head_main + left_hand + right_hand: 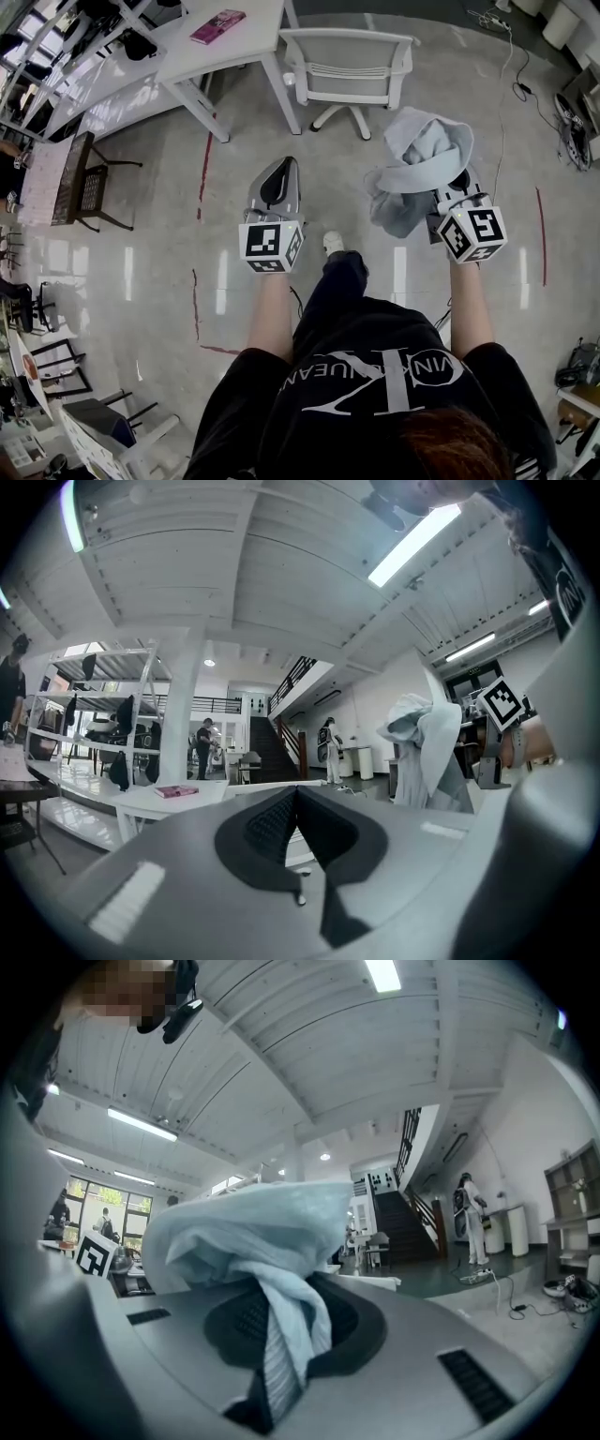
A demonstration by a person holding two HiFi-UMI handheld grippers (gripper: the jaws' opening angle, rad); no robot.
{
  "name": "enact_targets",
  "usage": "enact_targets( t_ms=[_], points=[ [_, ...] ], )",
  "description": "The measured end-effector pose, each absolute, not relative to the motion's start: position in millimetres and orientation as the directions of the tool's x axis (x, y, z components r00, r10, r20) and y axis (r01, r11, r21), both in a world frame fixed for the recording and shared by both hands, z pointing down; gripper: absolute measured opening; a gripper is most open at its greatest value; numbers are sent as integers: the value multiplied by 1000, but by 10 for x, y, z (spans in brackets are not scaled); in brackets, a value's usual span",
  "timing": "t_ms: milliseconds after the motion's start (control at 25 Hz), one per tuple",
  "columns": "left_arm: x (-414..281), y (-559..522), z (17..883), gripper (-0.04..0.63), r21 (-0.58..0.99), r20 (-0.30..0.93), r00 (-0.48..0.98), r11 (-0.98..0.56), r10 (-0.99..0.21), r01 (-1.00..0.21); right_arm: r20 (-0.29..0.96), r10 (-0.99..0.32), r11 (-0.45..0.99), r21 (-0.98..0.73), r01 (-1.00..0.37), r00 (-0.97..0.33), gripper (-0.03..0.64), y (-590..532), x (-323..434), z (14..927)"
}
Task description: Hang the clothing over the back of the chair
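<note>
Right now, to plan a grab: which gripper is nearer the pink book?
Left. The left gripper sits nearer the pink book, which lies ahead to its left; the right gripper, clamping the clothing, is farther right.

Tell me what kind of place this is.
Probably an open-plan workspace or lab hall: a white desk, a swivel chair on polished floor, and storage racks along one side.

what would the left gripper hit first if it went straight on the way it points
Likely the white chair: in the left gripper view a white rail sits beyond the shut, empty left gripper. The head view puts a leg of the white table near that line, so unsure.
</note>
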State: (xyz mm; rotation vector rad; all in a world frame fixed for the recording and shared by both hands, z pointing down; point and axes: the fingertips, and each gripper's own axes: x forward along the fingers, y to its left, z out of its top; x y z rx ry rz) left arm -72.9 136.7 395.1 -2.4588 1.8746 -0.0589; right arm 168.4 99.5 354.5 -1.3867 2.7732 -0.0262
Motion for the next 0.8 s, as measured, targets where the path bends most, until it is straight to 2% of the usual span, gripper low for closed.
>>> enact_targets(
  t_ms=[800],
  points=[
    [-1120,-322,3959,11,-29,22,322,-322,-947,-946,14,-801,597,-62,-800,-599,54,-389,1242,3609]
  ],
)
